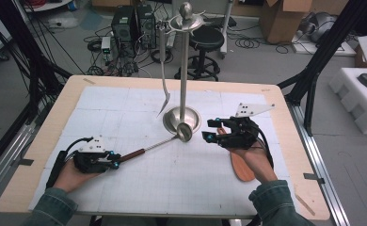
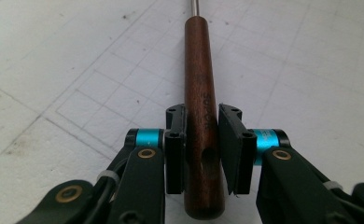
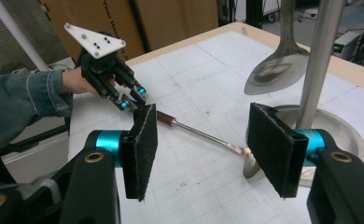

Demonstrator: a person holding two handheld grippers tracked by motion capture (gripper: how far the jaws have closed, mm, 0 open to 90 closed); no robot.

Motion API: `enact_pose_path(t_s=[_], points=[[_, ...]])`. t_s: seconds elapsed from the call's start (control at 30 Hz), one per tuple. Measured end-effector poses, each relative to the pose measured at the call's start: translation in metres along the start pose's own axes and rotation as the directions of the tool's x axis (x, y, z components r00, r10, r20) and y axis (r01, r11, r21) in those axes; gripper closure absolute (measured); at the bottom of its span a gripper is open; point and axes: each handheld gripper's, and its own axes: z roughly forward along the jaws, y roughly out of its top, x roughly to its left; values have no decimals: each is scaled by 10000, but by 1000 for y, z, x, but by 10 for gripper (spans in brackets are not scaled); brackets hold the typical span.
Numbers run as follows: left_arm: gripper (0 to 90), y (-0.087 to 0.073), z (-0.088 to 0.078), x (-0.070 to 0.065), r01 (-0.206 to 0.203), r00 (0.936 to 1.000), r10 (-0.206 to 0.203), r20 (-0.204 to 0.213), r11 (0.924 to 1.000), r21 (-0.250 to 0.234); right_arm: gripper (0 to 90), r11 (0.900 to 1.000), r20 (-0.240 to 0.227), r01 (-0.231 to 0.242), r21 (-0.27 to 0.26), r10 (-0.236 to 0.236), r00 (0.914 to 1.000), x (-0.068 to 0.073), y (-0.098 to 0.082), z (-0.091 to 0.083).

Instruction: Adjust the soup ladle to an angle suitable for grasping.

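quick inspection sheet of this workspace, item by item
surface: wooden table covered by a white gridded mat, lightly smudged
job's things: metal stand upright on its round base; a spatula hangs from its top; a ladle with a brown wooden handle lies on the mat, bowl against the base
clutter: an orange-brown wooden utensil lies partly under the right hand
grippers: left gripper has its jaws either side of the ladle handle, the left jaw touching, a thin gap at the right; right gripper open, holding nothing, facing the stand
cables: a black cable trails from the left gripper; loose cables on the floor behind
surroundings: computer towers, a black stool, cardboard boxes, white foam
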Motion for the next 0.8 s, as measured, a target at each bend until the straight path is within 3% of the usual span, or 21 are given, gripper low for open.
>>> enact_pose_path(t_s=[0.8], points=[[727,15,-18,-9,-422,9983,436,381,9984,-372,425,9980,-419,309,547,-286,9987,6,1,24]])
